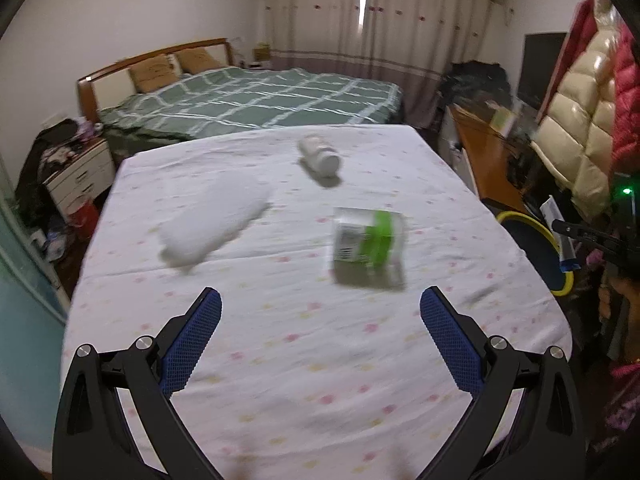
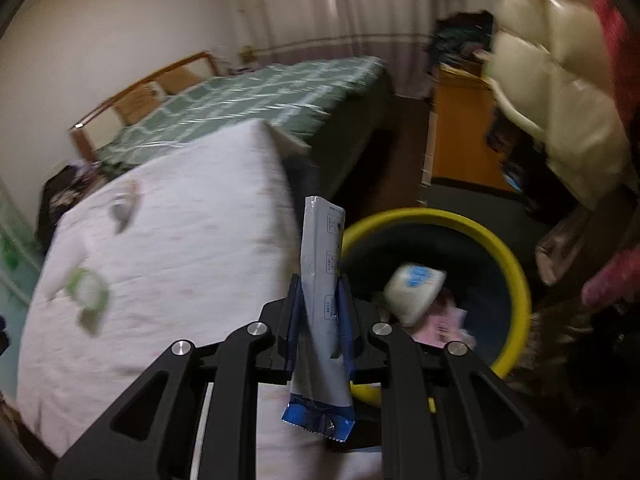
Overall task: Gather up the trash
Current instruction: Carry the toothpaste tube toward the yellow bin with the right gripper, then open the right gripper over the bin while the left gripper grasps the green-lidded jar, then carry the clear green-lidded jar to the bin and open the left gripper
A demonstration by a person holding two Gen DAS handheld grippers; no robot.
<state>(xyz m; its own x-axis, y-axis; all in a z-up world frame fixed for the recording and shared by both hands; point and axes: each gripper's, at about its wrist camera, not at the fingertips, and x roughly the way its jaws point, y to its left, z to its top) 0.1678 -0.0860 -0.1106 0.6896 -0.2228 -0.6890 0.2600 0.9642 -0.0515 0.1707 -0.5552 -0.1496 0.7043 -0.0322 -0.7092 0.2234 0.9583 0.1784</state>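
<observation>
Bin [image 2: 516, 280] (yellow-rimmed) holds white cup [image 2: 414, 290] and pink paper [image 2: 444, 322].

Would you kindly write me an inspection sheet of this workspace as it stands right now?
Surface: white floral-print tablecloth covering the table.
Job's things: white plastic bottle lying down, clear box with green label, crumpled white bag on the cloth; silver-and-blue foil wrapper; yellow-rimmed dark bin beside the table, holding a white container and pink paper.
Clutter: nothing seen.
Grippers: left hand-held gripper open, empty; right hand-held gripper clamped on the wrapper, near the bin.
Cables: nothing seen.
Surroundings: green checked bed, curtains, hanging puffer jackets.
</observation>
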